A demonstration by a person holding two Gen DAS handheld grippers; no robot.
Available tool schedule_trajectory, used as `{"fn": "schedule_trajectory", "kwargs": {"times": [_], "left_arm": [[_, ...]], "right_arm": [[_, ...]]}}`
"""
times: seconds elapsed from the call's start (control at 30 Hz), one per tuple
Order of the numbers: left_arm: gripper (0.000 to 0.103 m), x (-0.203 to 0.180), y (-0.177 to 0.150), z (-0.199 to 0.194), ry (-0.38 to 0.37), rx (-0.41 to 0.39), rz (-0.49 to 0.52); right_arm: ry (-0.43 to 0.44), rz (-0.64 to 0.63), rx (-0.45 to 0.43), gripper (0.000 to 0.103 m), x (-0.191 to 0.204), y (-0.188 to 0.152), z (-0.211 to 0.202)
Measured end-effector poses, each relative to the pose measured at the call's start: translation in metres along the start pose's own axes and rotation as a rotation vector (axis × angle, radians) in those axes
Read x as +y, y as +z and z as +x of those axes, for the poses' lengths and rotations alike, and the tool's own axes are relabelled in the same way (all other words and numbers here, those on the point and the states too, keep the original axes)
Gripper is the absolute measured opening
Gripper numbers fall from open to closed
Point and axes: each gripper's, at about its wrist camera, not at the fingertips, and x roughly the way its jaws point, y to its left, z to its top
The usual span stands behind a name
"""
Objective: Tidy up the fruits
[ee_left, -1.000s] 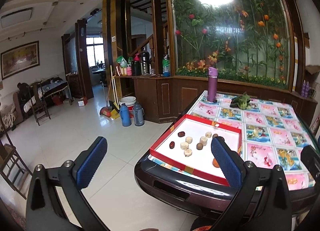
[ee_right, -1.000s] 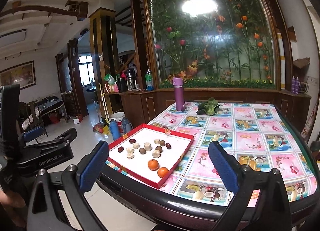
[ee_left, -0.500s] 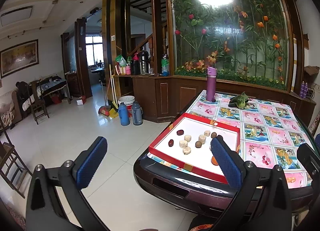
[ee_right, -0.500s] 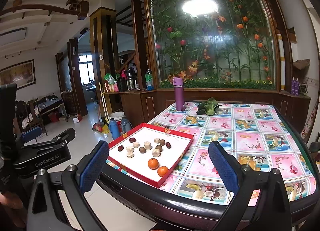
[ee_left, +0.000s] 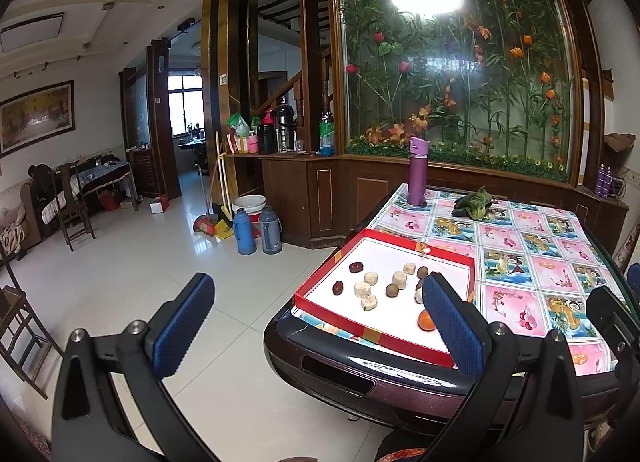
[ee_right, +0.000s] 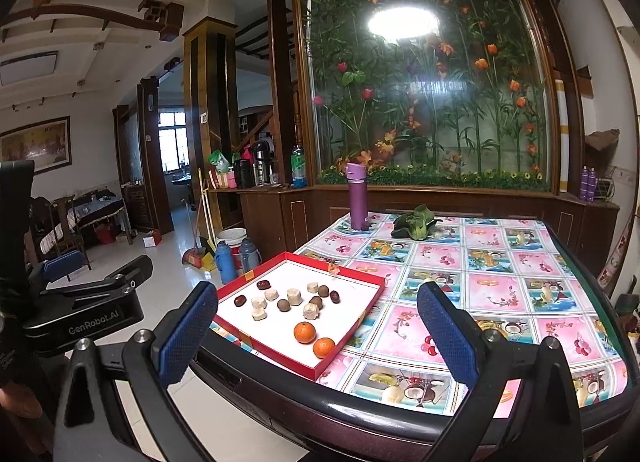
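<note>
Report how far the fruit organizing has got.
Nothing looks sorted yet: two oranges, red dates, brown longans and pale chunks lie mixed in the red tray. Nothing in hand: left hand-held gripper and right hand-held gripper hang open, short of the table. All grouping remains.

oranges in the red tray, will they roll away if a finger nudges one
Probably yes: both oranges look round and sit loose on the tray's flat white floor. The red tray has a low rim that would likely stop them. Their skin looks firm, so a gentle pinch should hold.
</note>
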Motion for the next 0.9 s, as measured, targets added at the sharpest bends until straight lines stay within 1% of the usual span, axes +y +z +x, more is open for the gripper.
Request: {"fn": "schedule_trajectory", "kwargs": {"times": [0.4,0.67,0.9], "left_arm": [[0.103,-0.0062,0.0026,-0.0073,-0.02,-0.013,0.013],[0.103,-0.0076,0.0037,-0.0086,-0.045,-0.017,0.011],[0.103,-0.0062,0.003,-0.0088,-0.035,-0.021,0.013]], "right_arm": [[-0.003,-0.019,-0.002,0.1,0.0023,-0.0024,0.0009],[-0.006,-0.005,-0.006,0.1,0.0013,-0.0029,0.0003],[-0.005,-0.004,-0.008,0.1,-0.0002,-0.003,-0.0009]]}}
